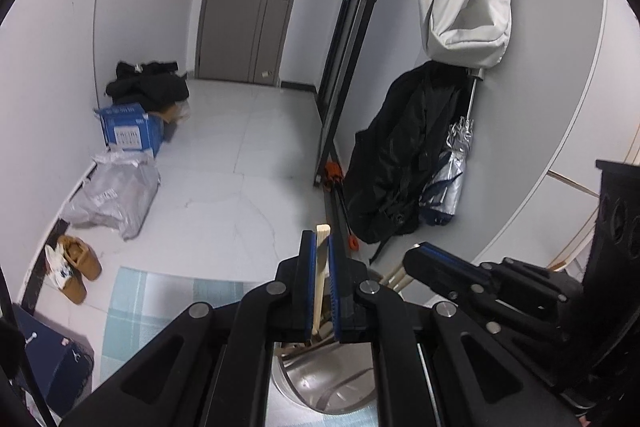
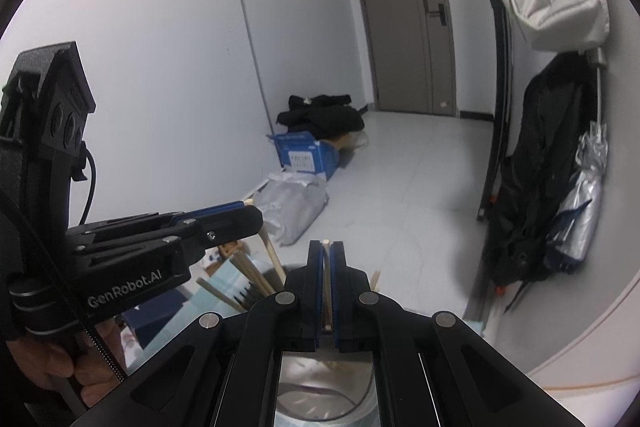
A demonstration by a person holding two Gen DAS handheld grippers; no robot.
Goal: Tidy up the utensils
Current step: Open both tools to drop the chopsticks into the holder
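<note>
Both tongs pinching 1 wooden utensil each, over the steel holder

Left tongs (image 1: pixel 319 247) clamp a flat wooden stick (image 1: pixel 320 267), tip poking above the pads; right tongs (image 2: pixel 326 259) clamp a thin wooden chopstick (image 2: pixel 327 279). Steel holder (image 1: pixel 320 383) sits right below, more wooden sticks (image 2: pixel 256 275) leaning in it. Left hand (image 2: pixel 60 367) grips its handle
</note>
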